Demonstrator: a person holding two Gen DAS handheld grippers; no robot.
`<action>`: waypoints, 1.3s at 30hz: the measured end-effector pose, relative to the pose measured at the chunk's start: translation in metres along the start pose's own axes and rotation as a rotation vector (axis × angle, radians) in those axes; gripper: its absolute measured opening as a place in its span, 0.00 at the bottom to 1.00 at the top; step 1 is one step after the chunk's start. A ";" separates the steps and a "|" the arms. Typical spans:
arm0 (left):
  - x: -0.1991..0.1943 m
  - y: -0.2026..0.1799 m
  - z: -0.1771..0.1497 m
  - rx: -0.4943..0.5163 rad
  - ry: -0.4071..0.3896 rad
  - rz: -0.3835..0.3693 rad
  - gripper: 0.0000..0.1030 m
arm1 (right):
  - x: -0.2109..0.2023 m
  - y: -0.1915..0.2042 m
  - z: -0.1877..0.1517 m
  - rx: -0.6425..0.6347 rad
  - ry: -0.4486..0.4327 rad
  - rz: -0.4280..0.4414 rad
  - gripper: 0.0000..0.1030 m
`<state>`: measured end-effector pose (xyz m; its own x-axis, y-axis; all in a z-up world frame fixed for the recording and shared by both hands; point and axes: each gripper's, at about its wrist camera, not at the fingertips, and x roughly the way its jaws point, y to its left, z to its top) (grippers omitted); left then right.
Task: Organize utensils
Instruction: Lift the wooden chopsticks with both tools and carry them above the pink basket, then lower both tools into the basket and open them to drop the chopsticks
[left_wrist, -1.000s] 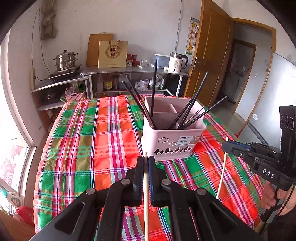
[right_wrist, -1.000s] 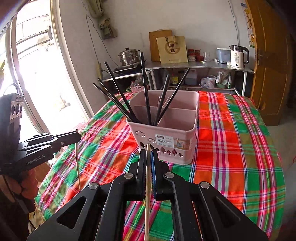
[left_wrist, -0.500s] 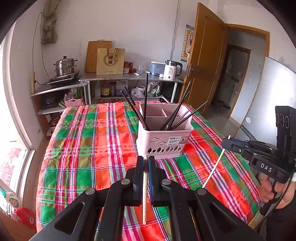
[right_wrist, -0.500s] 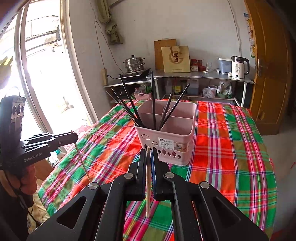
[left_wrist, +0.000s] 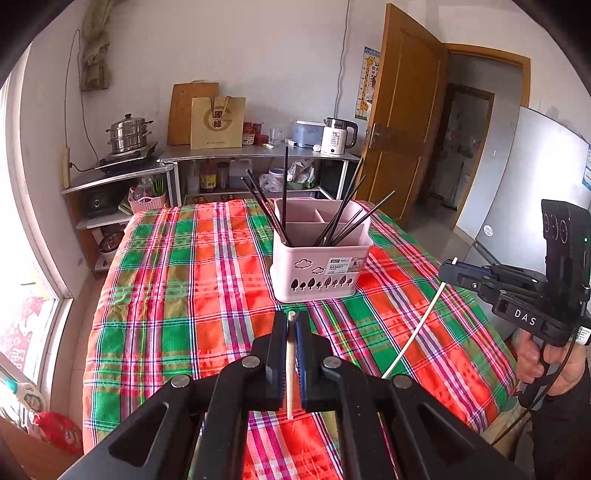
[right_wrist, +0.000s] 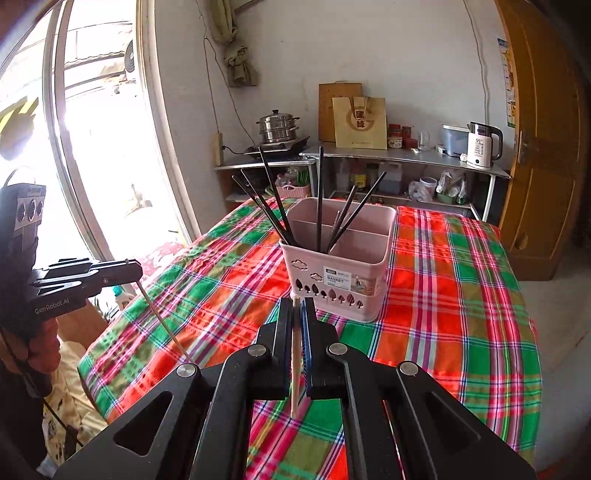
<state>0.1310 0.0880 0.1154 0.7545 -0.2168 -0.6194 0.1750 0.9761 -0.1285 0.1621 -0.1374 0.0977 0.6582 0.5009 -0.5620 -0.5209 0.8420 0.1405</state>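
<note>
A pink utensil basket (left_wrist: 320, 273) is seen standing upright on the plaid tablecloth (left_wrist: 192, 288), toward the far half of the table and nearer its right edge in the left wrist view. Wide bare cloth is left in front of the basket and to its left; no other thing is seen lying on that stretch. The table's near edge is hidden under both tools. Past the far edge a metal shelf unit (left_wrist: 258, 155) is set against the wall, with a steamer pot (left_wrist: 128, 133) and a white kettle (left_wrist: 337, 137) on it. A wooden door (left_wrist: 402, 122) is stood open at the right, and a bright window (right_wrist: 92, 147) is seen off the table's left side.

The basket is divided into compartments, and black chopsticks (left_wrist: 286, 195) are fanned out of the near ones, leaning left and right; which compartment each sits in cannot be told exactly. Cloud and tree cut-outs and a label are shown on its front wall.

The left gripper (left_wrist: 291, 325) is held above the cloth, short of the basket, its jaws pinched on a pale wooden chopstick (left_wrist: 290, 369) that hangs below them. The right gripper (right_wrist: 296, 310) is likewise clamped on a second pale chopstick (right_wrist: 295, 365), close to the basket's front wall but apart from it. A hand (left_wrist: 546, 360) is seen on the right tool's grip.
</note>
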 end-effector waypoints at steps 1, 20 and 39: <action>0.001 0.000 0.003 -0.004 -0.002 -0.006 0.04 | -0.002 0.001 0.001 0.003 -0.007 0.000 0.04; 0.013 0.011 0.116 -0.071 -0.152 -0.057 0.04 | -0.019 -0.026 0.091 0.092 -0.247 0.064 0.04; 0.062 0.007 0.186 -0.056 -0.218 -0.089 0.04 | 0.009 -0.064 0.152 0.151 -0.348 0.035 0.04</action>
<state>0.2969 0.0796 0.2199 0.8574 -0.2935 -0.4228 0.2161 0.9509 -0.2217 0.2846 -0.1564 0.2075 0.8000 0.5462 -0.2481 -0.4775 0.8301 0.2878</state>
